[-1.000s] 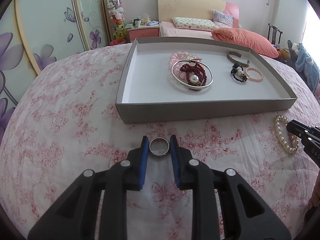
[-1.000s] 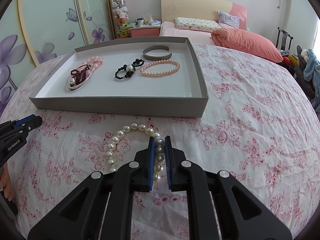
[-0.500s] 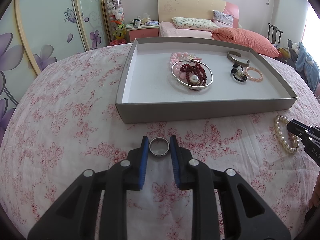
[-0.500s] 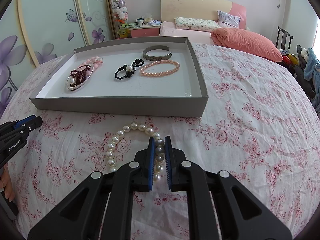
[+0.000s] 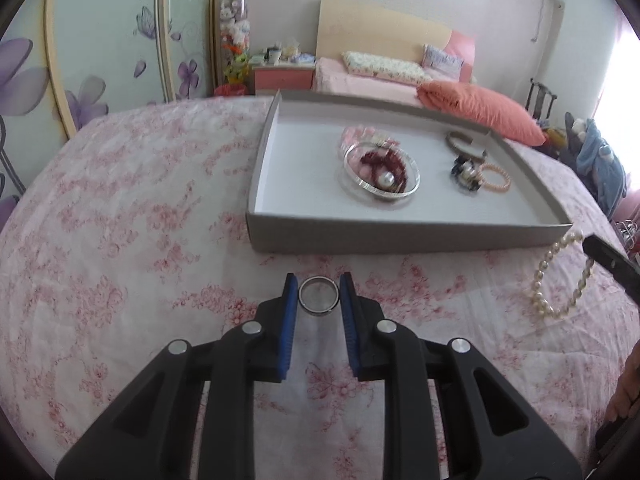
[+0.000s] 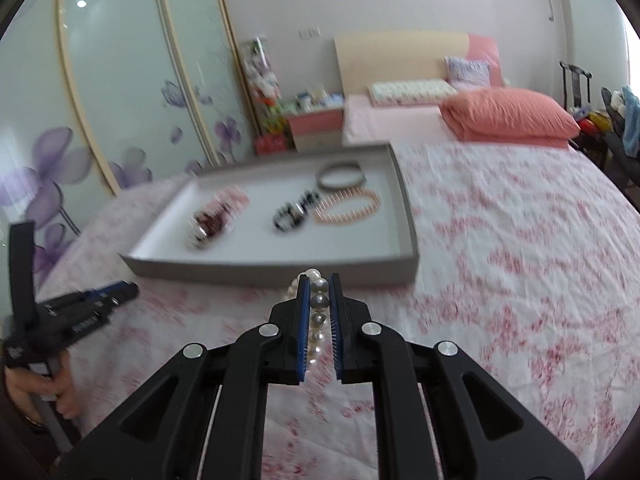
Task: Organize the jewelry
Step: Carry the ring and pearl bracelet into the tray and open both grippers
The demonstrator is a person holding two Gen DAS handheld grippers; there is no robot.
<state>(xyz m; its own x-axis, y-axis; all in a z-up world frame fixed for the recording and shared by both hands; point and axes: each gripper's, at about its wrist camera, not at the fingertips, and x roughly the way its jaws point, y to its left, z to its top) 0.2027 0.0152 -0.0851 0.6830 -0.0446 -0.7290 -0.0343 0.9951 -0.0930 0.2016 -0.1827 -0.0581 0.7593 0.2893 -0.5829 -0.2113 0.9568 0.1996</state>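
Observation:
A silver ring [image 5: 318, 295] sits pinched between the blue pads of my left gripper [image 5: 319, 295], just above the floral bedspread and in front of the grey tray [image 5: 360, 236]. My right gripper [image 6: 319, 294] is shut on a white pearl bracelet [image 6: 319, 320]; from the left wrist view the bracelet [image 5: 560, 280] hangs in a loop off the bed, at the tray's near right corner. Inside the tray lie a silver bangle around dark red beads and a pearl [image 5: 382, 174], pink beads, a black bead bracelet [image 5: 464, 170], a peach pearl bracelet [image 6: 348, 208] and a grey bangle [image 6: 340, 174].
The tray's near wall [image 6: 272, 270] stands between both grippers and the jewelry inside. A person's hand [image 6: 52, 392] holds the left gripper's handle at the lower left of the right wrist view. Farther back are a second bed with an orange pillow [image 6: 508, 118] and a nightstand [image 5: 280, 76].
My right gripper has risen and tilted up, lifting the pearl bracelet off the bedspread so it now hangs. The left gripper has stayed nearly still with the ring.

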